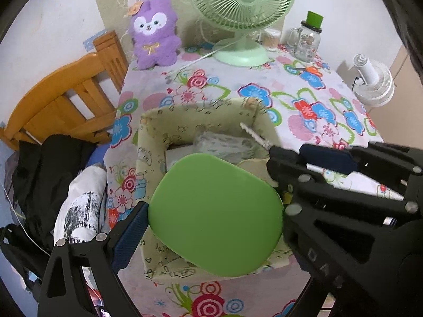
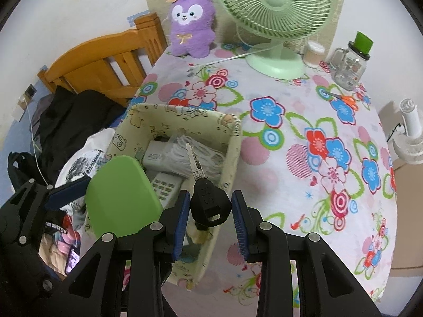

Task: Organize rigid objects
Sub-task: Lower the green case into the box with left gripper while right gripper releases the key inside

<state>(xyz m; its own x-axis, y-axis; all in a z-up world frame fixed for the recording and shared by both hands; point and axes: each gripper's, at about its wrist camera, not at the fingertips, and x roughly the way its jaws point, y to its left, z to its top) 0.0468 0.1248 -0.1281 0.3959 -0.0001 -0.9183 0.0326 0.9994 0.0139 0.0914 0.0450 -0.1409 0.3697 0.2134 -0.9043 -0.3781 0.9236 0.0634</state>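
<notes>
A cream fabric storage box (image 1: 148,137) (image 2: 235,132) stands on the flowered table near its left edge. My left gripper (image 1: 214,211) is shut on a flat green rounded plate (image 1: 215,215) (image 2: 121,198) and holds it above the box. My right gripper (image 2: 210,211) holds a black-headed key (image 2: 208,203) between its blue pads, blade pointing forward over the box. The pads touch the key head's sides. The key blade (image 1: 253,133) also shows in the left wrist view. Inside the box lie a white charger (image 2: 156,155), a bagged cable (image 2: 203,153) and a remote (image 2: 165,185).
A green desk fan (image 2: 275,8), a purple plush (image 2: 191,21), a glass jar with green lid (image 2: 349,63) and orange scissors (image 2: 346,99) stand at the table's back. A wooden bed frame (image 2: 105,63) with clothes is left. A white fan (image 2: 409,132) is right.
</notes>
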